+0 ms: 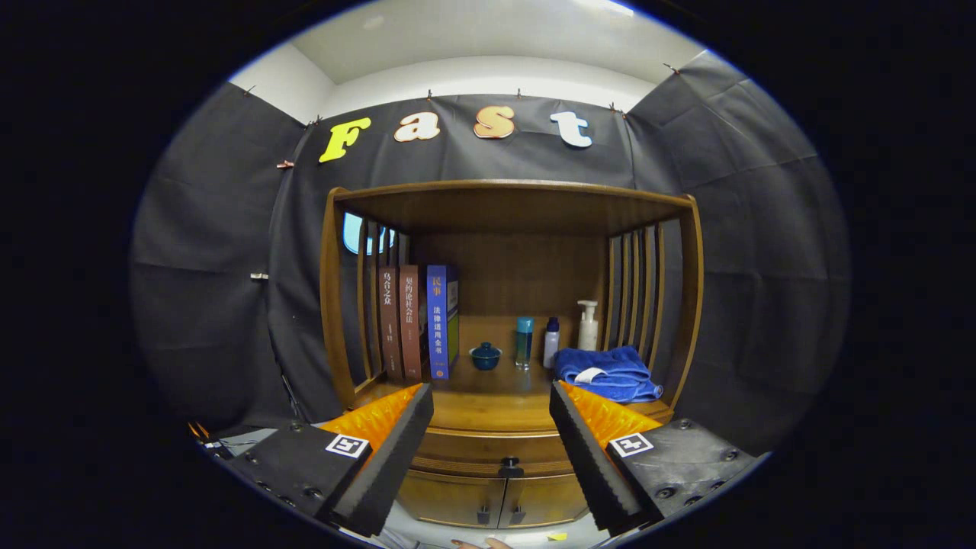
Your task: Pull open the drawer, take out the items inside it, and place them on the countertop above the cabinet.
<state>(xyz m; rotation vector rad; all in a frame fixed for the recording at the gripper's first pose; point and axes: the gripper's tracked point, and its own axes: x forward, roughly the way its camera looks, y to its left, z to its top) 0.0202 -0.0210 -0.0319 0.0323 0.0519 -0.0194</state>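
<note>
A wooden cabinet stands ahead of me, with its countertop (488, 408) under an open shelf frame. Below the countertop is the closed drawer (465, 448), with a small dark knob (509, 462) at its front. My gripper (492, 404) is open and holds nothing; its fingers frame the countertop and the drawer front, which lie some way beyond the tips. The inside of the drawer is hidden.
On the countertop stand three upright books (418, 322), a small dark blue lidded bowl (486, 356), a teal bottle (524, 341), a white bottle (550, 343), a pump dispenser (587, 325) and a folded blue towel (610, 374). Two cupboard doors (496, 499) sit below the drawer.
</note>
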